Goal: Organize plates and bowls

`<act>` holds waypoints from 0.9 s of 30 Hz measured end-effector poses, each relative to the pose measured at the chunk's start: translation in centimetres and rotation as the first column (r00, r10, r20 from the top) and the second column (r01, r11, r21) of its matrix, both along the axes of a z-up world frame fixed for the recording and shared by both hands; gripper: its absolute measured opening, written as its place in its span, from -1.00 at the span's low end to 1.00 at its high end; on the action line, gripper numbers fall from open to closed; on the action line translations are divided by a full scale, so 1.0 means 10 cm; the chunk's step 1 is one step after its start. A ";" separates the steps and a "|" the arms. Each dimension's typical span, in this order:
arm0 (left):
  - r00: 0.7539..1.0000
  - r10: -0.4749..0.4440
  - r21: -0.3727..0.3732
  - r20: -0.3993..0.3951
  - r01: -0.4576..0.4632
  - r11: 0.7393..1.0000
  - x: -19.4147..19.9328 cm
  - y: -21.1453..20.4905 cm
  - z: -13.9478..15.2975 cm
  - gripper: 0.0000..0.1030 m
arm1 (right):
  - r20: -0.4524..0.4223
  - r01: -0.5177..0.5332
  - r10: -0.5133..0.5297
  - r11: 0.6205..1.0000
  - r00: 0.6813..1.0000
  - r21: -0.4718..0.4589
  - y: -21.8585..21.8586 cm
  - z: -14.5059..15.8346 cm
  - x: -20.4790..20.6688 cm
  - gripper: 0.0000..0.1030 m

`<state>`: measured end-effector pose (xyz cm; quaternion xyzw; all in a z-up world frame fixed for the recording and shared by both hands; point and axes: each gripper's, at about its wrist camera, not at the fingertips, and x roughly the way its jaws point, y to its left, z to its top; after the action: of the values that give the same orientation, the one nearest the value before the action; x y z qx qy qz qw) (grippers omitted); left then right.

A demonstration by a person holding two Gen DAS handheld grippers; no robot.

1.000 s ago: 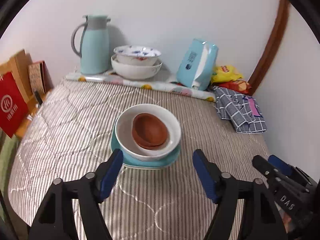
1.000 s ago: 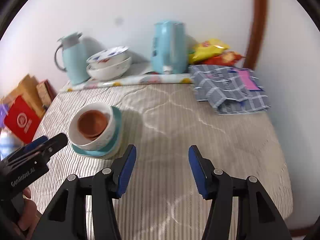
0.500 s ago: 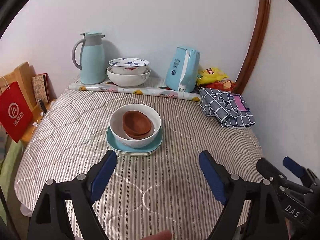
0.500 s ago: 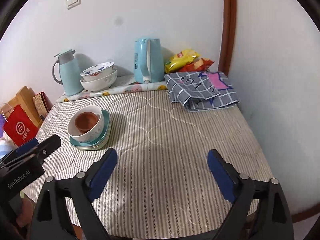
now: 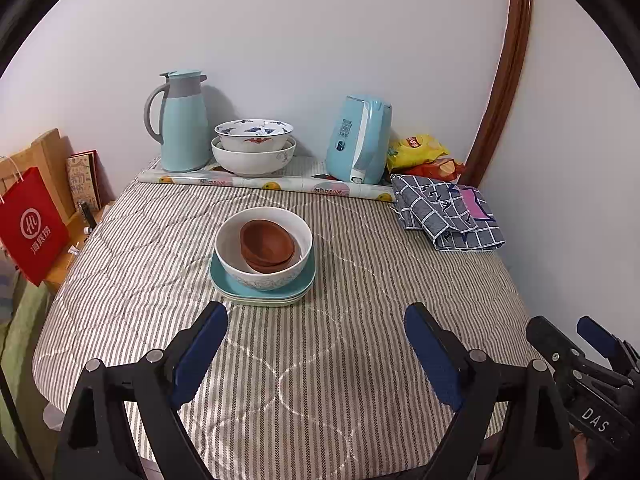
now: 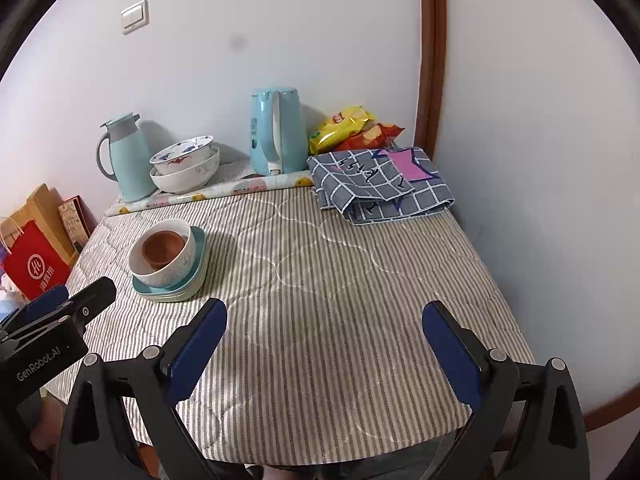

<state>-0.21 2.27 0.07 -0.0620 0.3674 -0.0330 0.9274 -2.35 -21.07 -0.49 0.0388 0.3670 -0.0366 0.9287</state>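
Observation:
At the middle of the striped table [image 5: 360, 264] stands one stack: teal plates [image 5: 224, 284] underneath, a white bowl [image 5: 264, 276] on them, and brown bowls [image 5: 266, 246] nested inside. The right wrist view shows the same white bowl [image 6: 172, 268] at its left. My left gripper [image 5: 316, 344] hovers short of the stack; its jaws are opening and nothing is between them. My right gripper [image 6: 324, 344] stands open over bare cloth, to the right of the stack, also with nothing in it.
At the back wall sit two nested patterned bowls [image 5: 253, 136], a light-blue thermos jug [image 5: 182, 120], a blue kettle [image 5: 358, 140] and snack bags [image 5: 416, 148]. A folded checked cloth [image 5: 448, 212] lies at the back right. A red paper bag [image 5: 32, 224] stands off the table's left edge.
Both grippers have drawn back from the stack and risen a little, so more of the table shows. Both sets of jaws have spread wider, the right one by far the most.

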 end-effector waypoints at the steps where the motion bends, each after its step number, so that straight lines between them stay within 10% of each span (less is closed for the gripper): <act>1: 1.000 -0.002 -0.001 -0.005 0.002 1.000 0.00 0.00 0.00 0.75 | 0.001 0.002 -0.002 1.000 1.000 0.002 -0.01 0.00 -0.01 0.89; 27: 1.000 -0.008 -0.001 -0.005 0.008 1.000 -0.08 -0.01 0.03 0.75 | 0.002 0.006 -0.006 1.000 1.000 0.014 -0.03 0.06 -0.11 0.89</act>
<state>-1.03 2.16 0.33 -0.0611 0.3698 -0.0370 0.9264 -3.44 -21.33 0.12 0.0464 0.3660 -0.0367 0.9287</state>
